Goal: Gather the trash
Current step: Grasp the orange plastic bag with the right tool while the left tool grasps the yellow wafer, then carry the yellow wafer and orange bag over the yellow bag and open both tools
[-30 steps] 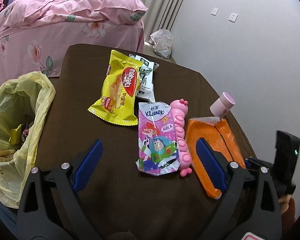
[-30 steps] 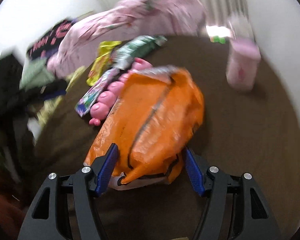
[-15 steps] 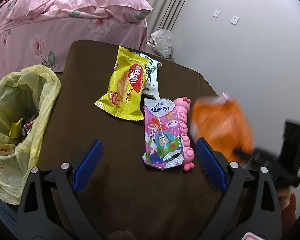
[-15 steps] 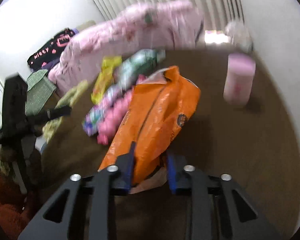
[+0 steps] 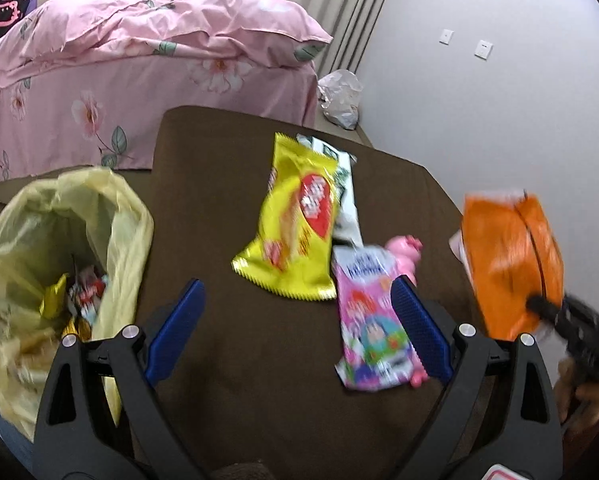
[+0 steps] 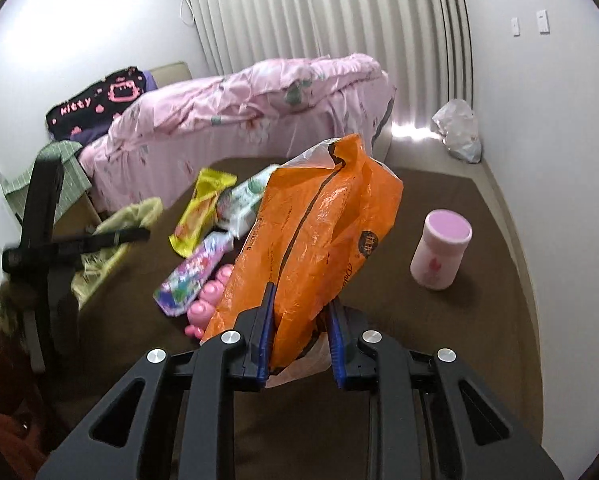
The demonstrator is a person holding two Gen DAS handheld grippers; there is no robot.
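Note:
An orange plastic snack bag hangs above the brown table, and my right gripper is shut on its lower end. The left wrist view shows the same orange bag raised at the right. My left gripper is open above the table with nothing between its fingers. Just ahead of it lie a yellow snack wrapper, a green-and-white wrapper, a pink tissue pack and a pink toy. A yellow trash bag gapes open at the table's left edge, with wrappers inside.
A pink lidded jar stands on the table to the right of the orange bag. A bed with pink covers lies beyond the table. A white plastic bag sits on the floor by the wall.
My right gripper closed on the orange bag and lifted it off the table. My left gripper shifted left, toward the yellow trash bag, still open.

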